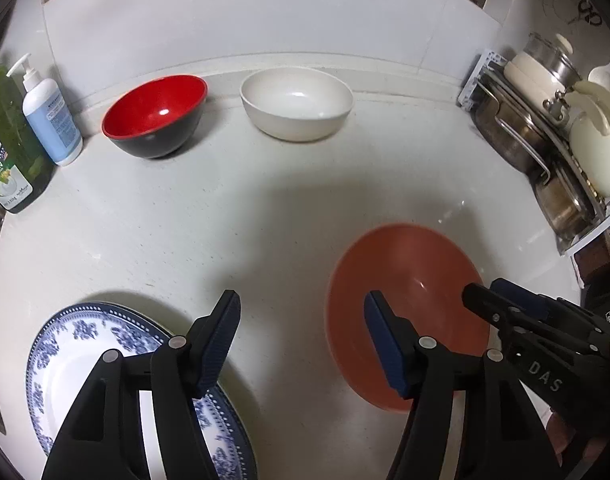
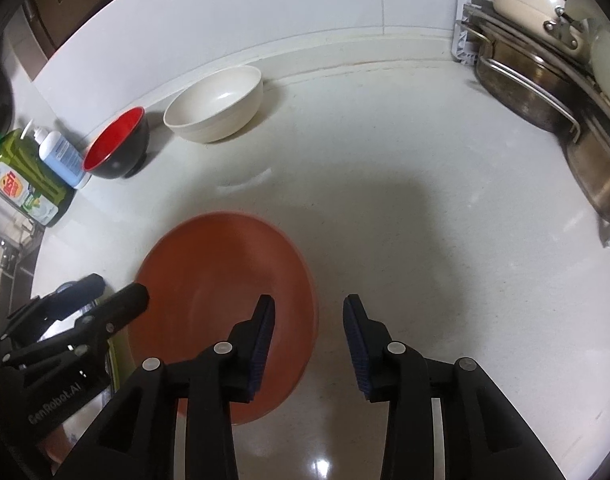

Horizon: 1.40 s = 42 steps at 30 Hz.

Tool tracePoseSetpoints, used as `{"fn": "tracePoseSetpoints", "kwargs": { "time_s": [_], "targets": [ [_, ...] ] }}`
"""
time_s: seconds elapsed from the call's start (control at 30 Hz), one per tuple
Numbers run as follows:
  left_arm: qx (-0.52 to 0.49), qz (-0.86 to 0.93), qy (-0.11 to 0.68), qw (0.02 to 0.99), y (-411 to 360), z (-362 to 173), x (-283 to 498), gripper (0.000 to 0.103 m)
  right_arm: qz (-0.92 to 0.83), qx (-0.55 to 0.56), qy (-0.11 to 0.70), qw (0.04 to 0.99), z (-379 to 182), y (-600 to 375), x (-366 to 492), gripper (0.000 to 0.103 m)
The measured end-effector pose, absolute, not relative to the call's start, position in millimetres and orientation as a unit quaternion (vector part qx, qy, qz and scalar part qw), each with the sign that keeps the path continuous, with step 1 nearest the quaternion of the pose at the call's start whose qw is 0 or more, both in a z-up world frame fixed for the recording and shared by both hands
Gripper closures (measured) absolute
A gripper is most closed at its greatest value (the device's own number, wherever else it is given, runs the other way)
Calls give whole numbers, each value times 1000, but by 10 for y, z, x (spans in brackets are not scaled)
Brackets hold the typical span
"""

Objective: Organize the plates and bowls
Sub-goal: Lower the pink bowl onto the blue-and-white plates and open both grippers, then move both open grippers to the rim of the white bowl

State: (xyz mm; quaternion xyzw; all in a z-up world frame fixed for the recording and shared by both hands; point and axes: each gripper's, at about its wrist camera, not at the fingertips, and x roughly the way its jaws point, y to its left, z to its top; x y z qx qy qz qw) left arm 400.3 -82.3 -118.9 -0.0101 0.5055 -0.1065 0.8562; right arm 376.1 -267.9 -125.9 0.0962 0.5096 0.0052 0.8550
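Note:
An orange plate (image 1: 405, 300) lies on the white counter (image 1: 265, 216); it also shows in the right wrist view (image 2: 225, 280). A blue-and-white patterned plate (image 1: 77, 344) lies at the near left. A red-and-black bowl (image 1: 155, 116) and a cream bowl (image 1: 297, 104) stand by the back wall; both also show in the right wrist view, red bowl (image 2: 115, 148), cream bowl (image 2: 215, 106). My left gripper (image 1: 301, 340) is open above the counter between the two plates. My right gripper (image 2: 309, 344) is open, its left finger over the orange plate's right edge.
A green lemon soap bottle (image 1: 5, 140) and a white pump bottle (image 1: 51, 120) stand at the far left. A rack with steel pots (image 1: 545, 132) and cream lids fills the right side. A tiled wall runs along the back.

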Motion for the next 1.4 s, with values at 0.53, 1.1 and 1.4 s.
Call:
{"fn": "tracePoseSetpoints", "kwargs": {
  "time_s": [0.53,1.1,1.4],
  "targets": [
    [36,-120,450,884,-554,-615,4137,32,1,84,454,887,-689,-2472,3813,58],
    [79,-132,405,901,-461,-150,4566,32,7,87,409,909,-243,-2303,4178,58],
    [94,-133,408,898,-448,-162,4975,33,4,86,409,908,-199,-2292,4555,58]
  ]
}}
